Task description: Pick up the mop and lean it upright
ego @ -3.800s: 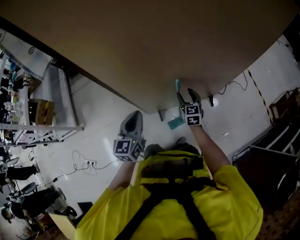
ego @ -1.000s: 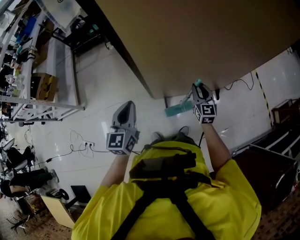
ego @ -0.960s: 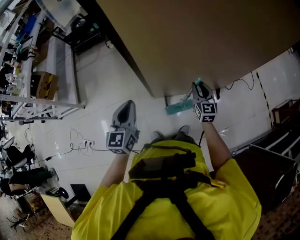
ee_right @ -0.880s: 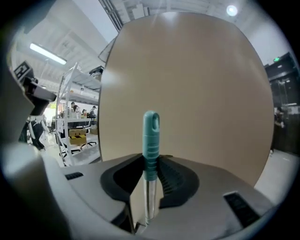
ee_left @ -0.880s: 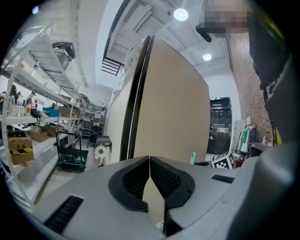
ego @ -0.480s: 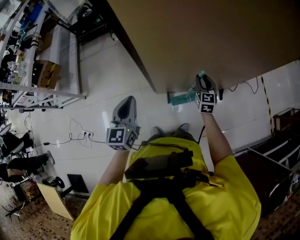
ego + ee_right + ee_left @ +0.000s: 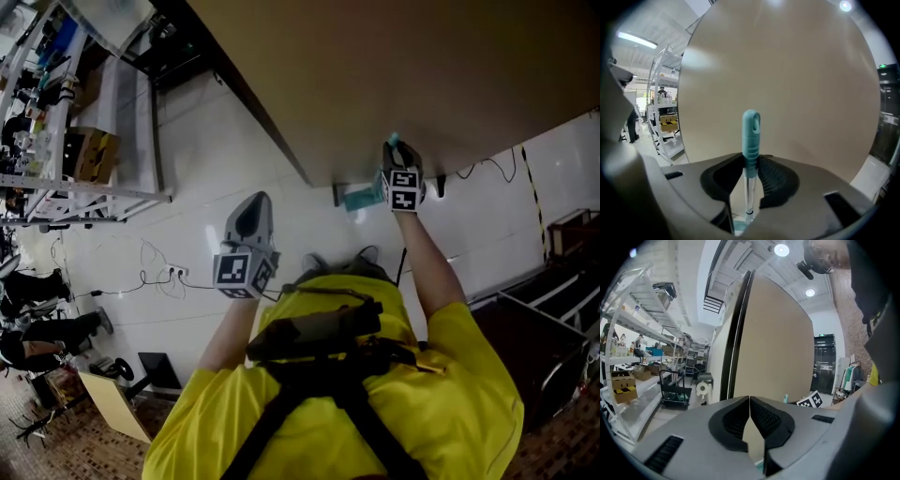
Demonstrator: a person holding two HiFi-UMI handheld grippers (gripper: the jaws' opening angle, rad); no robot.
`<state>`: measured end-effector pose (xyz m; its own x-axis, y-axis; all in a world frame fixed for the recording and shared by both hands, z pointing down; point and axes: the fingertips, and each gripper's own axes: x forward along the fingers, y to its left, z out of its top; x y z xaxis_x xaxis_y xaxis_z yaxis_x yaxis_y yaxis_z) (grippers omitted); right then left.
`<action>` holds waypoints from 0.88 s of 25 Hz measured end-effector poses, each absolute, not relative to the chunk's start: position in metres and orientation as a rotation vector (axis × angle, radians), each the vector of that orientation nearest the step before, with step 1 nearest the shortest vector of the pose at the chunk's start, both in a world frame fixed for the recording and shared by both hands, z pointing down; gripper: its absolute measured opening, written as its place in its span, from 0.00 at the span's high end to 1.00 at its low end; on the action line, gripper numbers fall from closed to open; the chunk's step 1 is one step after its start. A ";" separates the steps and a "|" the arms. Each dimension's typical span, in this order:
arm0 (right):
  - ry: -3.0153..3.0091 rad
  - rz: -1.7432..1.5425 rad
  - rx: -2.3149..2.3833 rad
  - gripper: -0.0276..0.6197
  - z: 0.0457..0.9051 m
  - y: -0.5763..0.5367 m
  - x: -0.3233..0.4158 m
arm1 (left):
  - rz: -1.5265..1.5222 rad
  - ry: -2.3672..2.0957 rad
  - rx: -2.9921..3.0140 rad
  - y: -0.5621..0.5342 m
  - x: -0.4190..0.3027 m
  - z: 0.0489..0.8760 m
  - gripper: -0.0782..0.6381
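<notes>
The mop has a ribbed teal grip (image 7: 751, 136) on a thin metal pole (image 7: 749, 192). It stands nearly upright in front of a tall beige panel (image 7: 787, 70). My right gripper (image 7: 751, 164) is shut on the lower end of that grip. In the head view the right gripper (image 7: 394, 155) is right up at the panel's foot (image 7: 375, 75). The teal mop head (image 7: 361, 198) rests on the white floor just below and left of it. My left gripper (image 7: 251, 208) hovers apart to the left, and its jaws (image 7: 750, 401) are shut on nothing.
Metal shelving racks (image 7: 84, 187) with boxes stand at the far left. A power strip with its cable (image 7: 173, 274) lies on the white tiled floor. A black cable (image 7: 487, 169) runs along the panel's foot at the right. Dark frames (image 7: 525, 309) stand at the right.
My right gripper has carried the mop closer to the beige panel and a little lower, and the mop head now sits more directly under the handle. The left gripper has stayed put.
</notes>
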<state>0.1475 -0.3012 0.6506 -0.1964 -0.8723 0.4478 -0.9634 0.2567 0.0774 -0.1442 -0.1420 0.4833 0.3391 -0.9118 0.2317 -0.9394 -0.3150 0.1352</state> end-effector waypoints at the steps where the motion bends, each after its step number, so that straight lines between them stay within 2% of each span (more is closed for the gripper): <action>1: -2.120 0.307 1.679 0.79 0.651 -0.304 0.146 | 0.169 -1.665 2.358 -0.142 -0.143 0.485 0.88; 3: -2.094 0.308 1.684 0.78 0.652 -0.309 0.142 | 0.179 -1.660 2.352 -0.142 -0.142 0.487 0.88; 4: -2.092 0.308 1.677 0.73 0.653 -0.311 0.140 | 0.179 -1.657 2.351 -0.142 -0.141 0.488 0.88; 6: -2.100 0.316 1.659 0.56 0.656 -0.313 0.139 | 0.176 -1.652 2.353 -0.141 -0.137 0.489 0.88; 10: -2.085 0.338 1.630 0.55 0.662 -0.311 0.141 | 0.193 -1.637 2.341 -0.136 -0.133 0.498 0.88; 12: -2.063 0.347 1.620 0.47 0.665 -0.310 0.142 | 0.206 -1.636 2.338 -0.134 -0.134 0.501 0.88; 18: -2.109 0.327 1.628 0.46 0.646 -0.293 0.147 | 0.190 -1.635 2.348 -0.133 -0.131 0.500 0.88; 22: -2.256 0.286 1.625 0.49 0.591 -0.248 0.139 | 0.150 -1.645 2.343 -0.135 -0.132 0.490 0.88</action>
